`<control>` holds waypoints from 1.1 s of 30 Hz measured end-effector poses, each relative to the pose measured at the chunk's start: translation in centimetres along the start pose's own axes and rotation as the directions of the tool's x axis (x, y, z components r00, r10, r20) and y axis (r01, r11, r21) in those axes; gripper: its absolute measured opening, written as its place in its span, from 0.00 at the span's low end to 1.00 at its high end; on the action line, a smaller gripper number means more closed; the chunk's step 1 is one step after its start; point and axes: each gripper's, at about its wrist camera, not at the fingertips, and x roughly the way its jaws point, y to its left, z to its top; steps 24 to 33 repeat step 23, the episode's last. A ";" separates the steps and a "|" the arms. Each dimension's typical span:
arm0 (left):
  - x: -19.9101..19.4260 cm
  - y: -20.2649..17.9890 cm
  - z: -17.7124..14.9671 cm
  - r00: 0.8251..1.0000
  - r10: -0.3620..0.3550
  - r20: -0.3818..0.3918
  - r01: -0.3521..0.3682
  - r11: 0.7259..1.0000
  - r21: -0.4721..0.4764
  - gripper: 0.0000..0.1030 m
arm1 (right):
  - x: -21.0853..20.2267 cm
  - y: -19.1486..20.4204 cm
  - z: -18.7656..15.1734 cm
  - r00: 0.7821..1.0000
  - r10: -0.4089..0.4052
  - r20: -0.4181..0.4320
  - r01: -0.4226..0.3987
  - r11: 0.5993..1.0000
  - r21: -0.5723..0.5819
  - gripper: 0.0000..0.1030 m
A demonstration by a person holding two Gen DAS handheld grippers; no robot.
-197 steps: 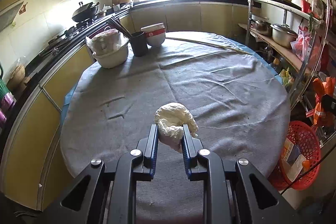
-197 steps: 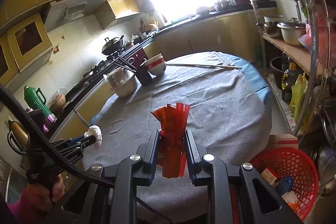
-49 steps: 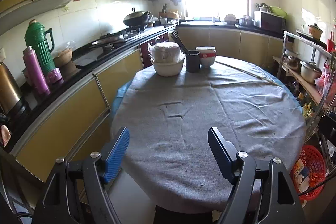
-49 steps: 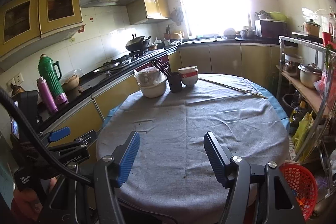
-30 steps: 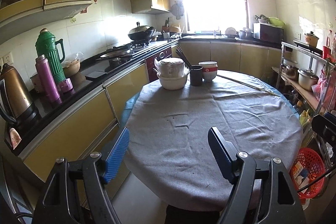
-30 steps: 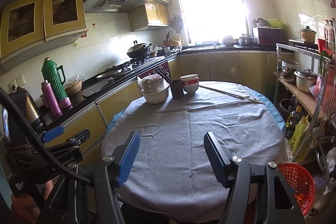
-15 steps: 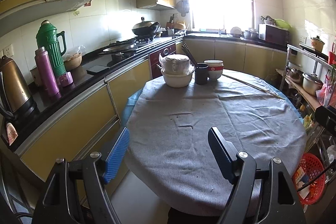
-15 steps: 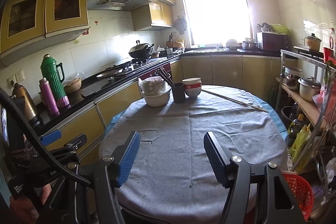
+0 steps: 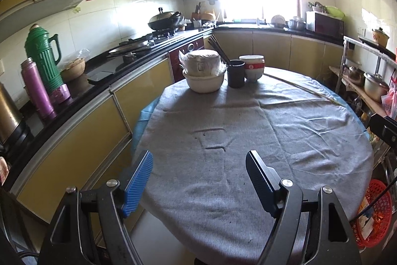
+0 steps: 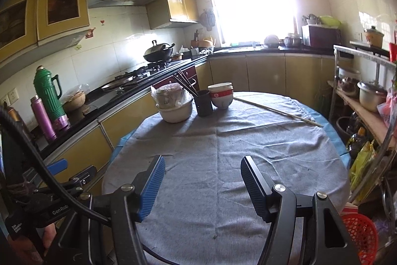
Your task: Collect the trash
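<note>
My left gripper [image 9: 199, 162] is open and empty, held off the near left edge of the round table with its grey cloth [image 9: 248, 126]. My right gripper [image 10: 202, 168] is open and empty over the near part of the same cloth [image 10: 235, 140]. The red mesh trash basket [image 9: 372, 212] stands on the floor at the table's right; some wrappers show inside it. Its rim also shows in the right wrist view [image 10: 359, 227]. No loose trash shows on the cloth. The left gripper's body shows at the left of the right wrist view [image 10: 59, 193].
A covered white bowl [image 9: 203, 76], a dark chopstick cup [image 9: 235, 76] and stacked red-banded bowls [image 9: 253, 66] stand at the table's far side. A long thin stick [image 10: 278, 112] lies far right. A counter with thermoses [image 9: 42, 66] runs left; a shelf with pots [image 9: 372, 88] stands right.
Both grippers, once shut on a white wad and a red wrapper, are open and empty. Over the last second both views drew back and rose slightly from the table.
</note>
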 end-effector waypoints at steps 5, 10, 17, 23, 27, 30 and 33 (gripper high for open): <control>2.0 -1.3 0.9 1.000 -0.003 -0.016 0.003 1.000 0.016 0.75 | 2.2 -1.6 0.6 1.000 -0.005 -0.014 0.005 1.000 0.012 0.66; 3.5 -2.3 1.6 1.000 -0.010 -0.028 0.011 0.999 0.034 0.76 | 3.8 -2.3 0.7 1.000 -0.014 -0.019 0.014 1.000 0.001 0.66; 5.5 -2.9 2.2 0.998 -0.029 -0.049 0.031 0.999 0.034 0.76 | 5.3 -2.3 -0.3 0.999 -0.010 -0.033 0.010 1.000 -0.021 0.66; 8.9 -3.7 2.3 0.988 -0.105 -0.111 0.107 0.994 0.017 0.76 | 8.2 -3.6 -1.2 0.998 -0.009 -0.068 0.010 1.000 0.012 0.66; 8.9 -3.7 2.3 0.988 -0.105 -0.111 0.107 0.994 0.017 0.76 | 8.2 -3.6 -1.2 0.998 -0.009 -0.068 0.010 1.000 0.012 0.66; 8.9 -3.7 2.3 0.988 -0.105 -0.111 0.107 0.994 0.017 0.76 | 8.2 -3.6 -1.2 0.998 -0.009 -0.068 0.010 1.000 0.012 0.66; 8.9 -3.7 2.3 0.988 -0.105 -0.111 0.107 0.994 0.017 0.76 | 8.2 -3.6 -1.2 0.998 -0.009 -0.068 0.010 1.000 0.012 0.66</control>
